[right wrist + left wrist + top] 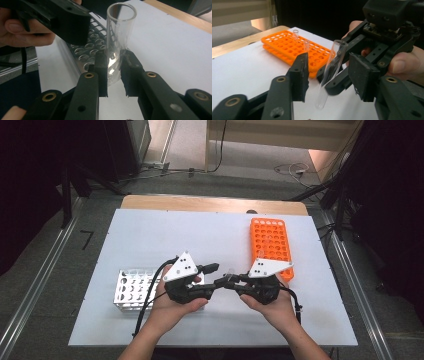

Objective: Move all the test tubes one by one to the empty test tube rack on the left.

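Meeting over the white table (150, 227) in the high view, the left gripper (212, 276) and right gripper (227, 282) are facing each other between white rack (131, 290) and orange rack (270, 245). In the left gripper view, the left jaws are standing apart around the clear tube (329, 72), not touching it. In the right gripper view, the right jaws are clamping the tube's lower half, mouth up.

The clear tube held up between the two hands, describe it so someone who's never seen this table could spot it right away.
Start at the white table, with its orange rack on the right and white rack on the left. Between them, the right claw grips a clear glass tube, open end up. Unlike the tubes standing in the orange rack, it hangs in the air, clamped at its middle.
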Action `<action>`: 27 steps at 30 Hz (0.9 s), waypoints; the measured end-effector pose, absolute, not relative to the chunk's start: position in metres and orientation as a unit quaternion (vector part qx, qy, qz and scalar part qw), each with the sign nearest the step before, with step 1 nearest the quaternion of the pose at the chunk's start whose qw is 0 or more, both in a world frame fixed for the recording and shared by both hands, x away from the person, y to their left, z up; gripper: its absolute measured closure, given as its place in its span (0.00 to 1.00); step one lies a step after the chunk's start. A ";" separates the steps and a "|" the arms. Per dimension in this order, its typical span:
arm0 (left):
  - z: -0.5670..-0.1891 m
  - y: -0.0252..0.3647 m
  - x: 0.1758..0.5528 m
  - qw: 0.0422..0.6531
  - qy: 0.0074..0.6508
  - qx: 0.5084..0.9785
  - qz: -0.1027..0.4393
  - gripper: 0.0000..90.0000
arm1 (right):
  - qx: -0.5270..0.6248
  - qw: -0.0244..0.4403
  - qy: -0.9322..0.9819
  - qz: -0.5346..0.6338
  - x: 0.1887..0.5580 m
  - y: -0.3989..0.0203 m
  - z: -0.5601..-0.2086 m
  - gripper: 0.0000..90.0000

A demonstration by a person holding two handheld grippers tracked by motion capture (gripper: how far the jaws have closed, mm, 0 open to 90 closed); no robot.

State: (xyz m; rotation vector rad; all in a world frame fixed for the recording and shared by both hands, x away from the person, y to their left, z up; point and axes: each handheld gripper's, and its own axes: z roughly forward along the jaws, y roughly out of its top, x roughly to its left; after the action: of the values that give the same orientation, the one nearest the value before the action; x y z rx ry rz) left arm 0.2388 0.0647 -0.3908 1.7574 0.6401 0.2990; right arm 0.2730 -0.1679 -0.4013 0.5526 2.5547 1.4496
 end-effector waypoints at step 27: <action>-0.386 0.058 0.231 0.579 0.261 0.757 0.152 0.83 | 0.167 0.063 0.859 0.481 0.265 -0.157 -0.400 0.82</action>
State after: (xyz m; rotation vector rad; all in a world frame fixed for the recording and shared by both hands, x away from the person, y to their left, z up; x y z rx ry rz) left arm 0.2314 0.0580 -0.3862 1.7710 0.6104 0.3544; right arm 0.2647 -0.1571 -0.4004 0.5032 2.5947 1.4529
